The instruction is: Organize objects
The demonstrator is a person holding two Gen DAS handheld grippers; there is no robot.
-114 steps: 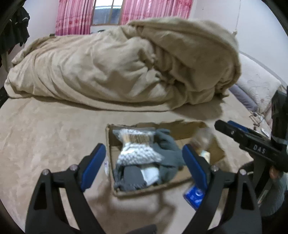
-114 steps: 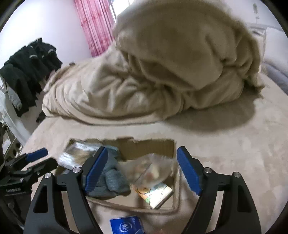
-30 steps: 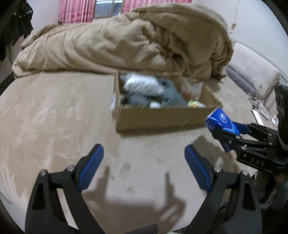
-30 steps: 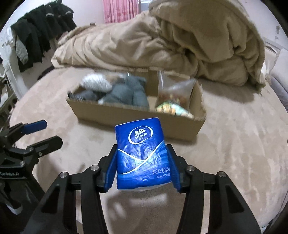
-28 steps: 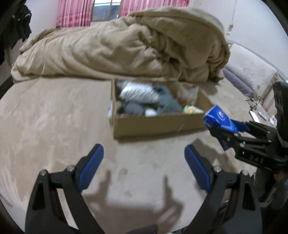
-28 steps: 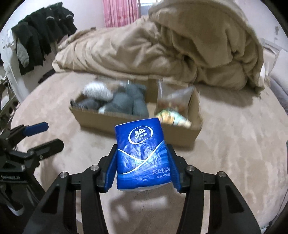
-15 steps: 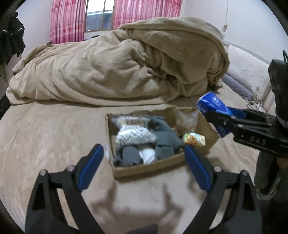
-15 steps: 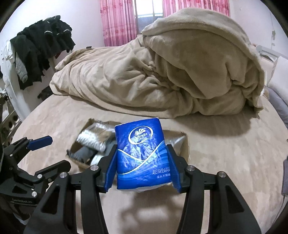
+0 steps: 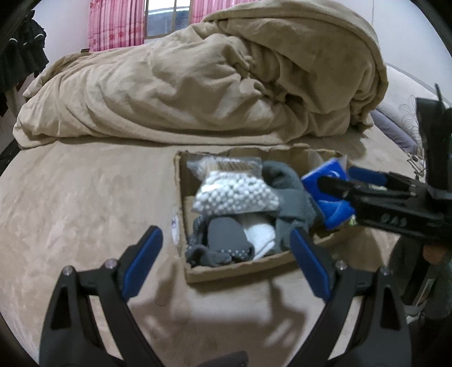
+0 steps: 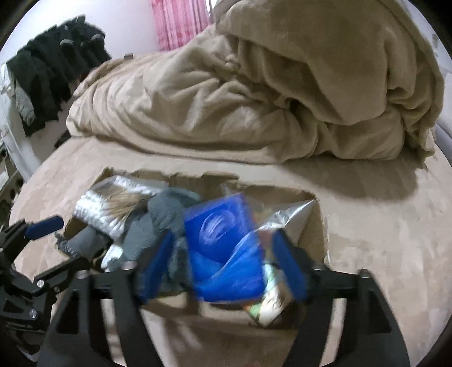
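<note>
A cardboard box [image 9: 243, 269] sits on the tan bed cover, holding grey socks [image 9: 223, 240], a bag of white beads [image 9: 234, 194] and snack packets [image 10: 271, 305]. My right gripper [image 10: 223, 264] is over the box's right half with a blue tissue pack [image 10: 223, 251] between its fingers; the jaws look spread wider than the pack, which is blurred. The pack also shows in the left wrist view [image 9: 327, 197]. My left gripper [image 9: 226, 262] is open and empty in front of the box.
A heaped tan duvet [image 9: 226, 79] lies behind the box. Dark clothes [image 10: 50, 70] hang at the left. A pillow [image 9: 401, 132] lies at the far right. Pink curtains [image 9: 115, 25] are at the back.
My right gripper has come down over the box with the tissue pack, and its jaws have spread. The left gripper has moved closer to the box.
</note>
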